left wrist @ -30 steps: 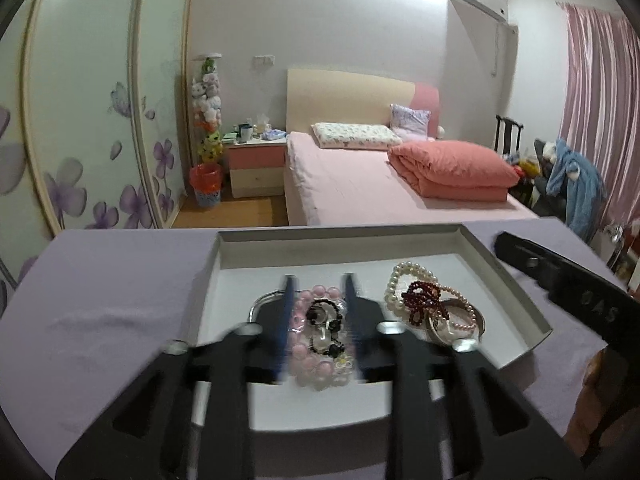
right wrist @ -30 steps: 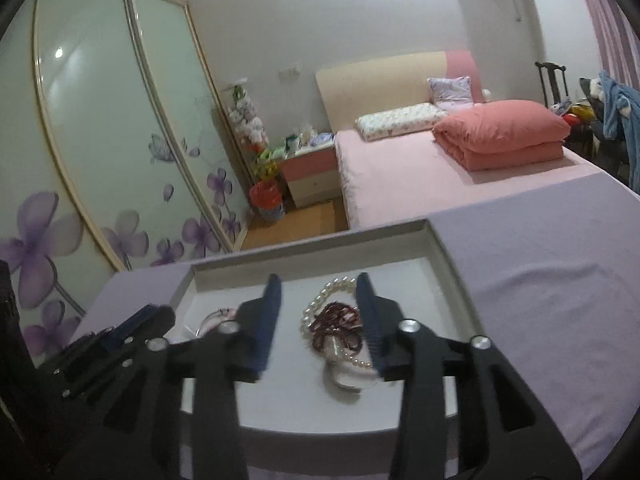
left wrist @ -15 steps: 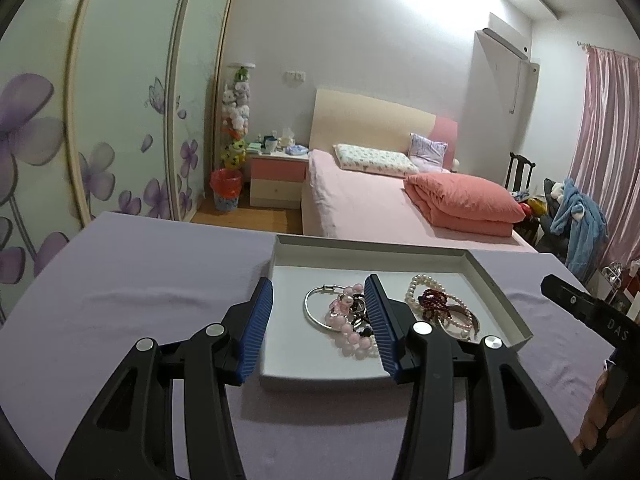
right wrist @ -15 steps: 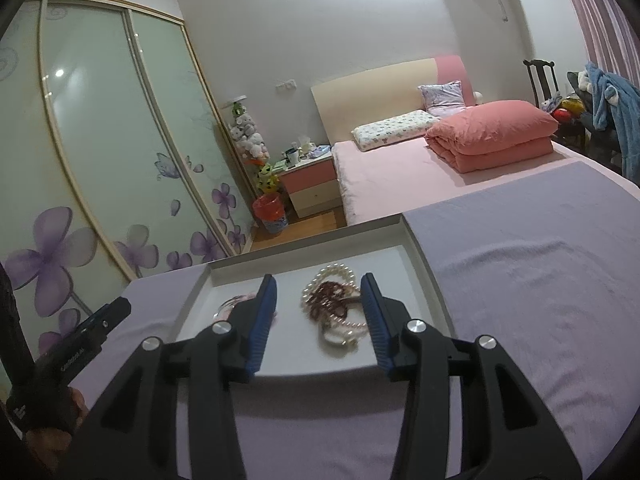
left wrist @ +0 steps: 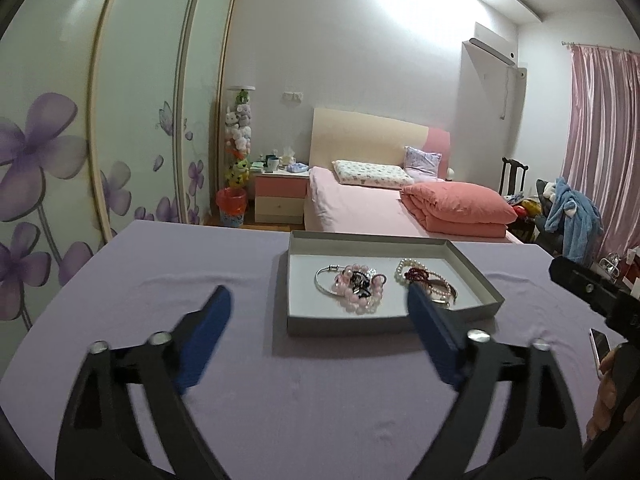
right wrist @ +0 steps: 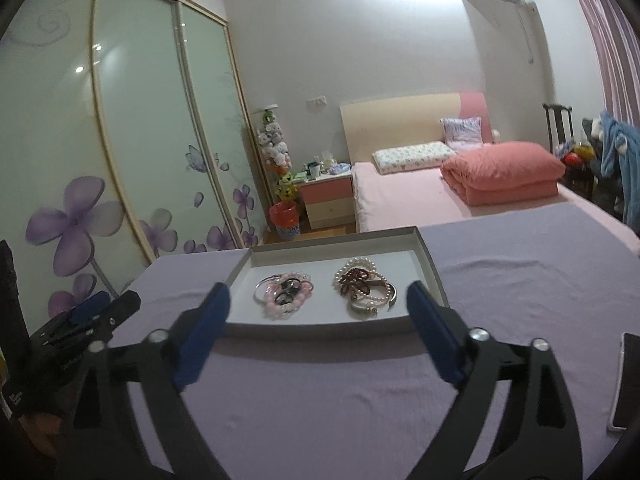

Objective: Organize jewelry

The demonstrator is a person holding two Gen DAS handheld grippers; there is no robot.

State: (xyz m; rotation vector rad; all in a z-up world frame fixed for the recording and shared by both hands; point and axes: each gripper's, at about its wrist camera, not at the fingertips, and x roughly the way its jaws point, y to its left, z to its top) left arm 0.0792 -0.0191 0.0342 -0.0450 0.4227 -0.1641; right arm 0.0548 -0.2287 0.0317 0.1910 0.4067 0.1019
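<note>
Both tongs spread wide, empty, above the lavender tablecloth point(left wrist: 320, 380)

Left gripper point(left wrist: 318, 312) and right gripper point(right wrist: 318, 304) hover short of the tray's point(right wrist: 332, 325) near rim; bracelets point(right wrist: 286, 295) and pearl strands point(right wrist: 366, 286) lie inside; bare cloth flanks it.

The purple worktop point(left wrist: 160, 280) in front of my claws is bare; only the tray point(right wrist: 434, 276) walls block the beads.

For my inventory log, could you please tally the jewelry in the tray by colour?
Pink bead bracelets: 1
White pearl strands: 1
Dark red bead strands: 1
Silver bangles: 1
Black pieces, too tangled to separate: at least 1
Total in the tray: at least 5
</note>
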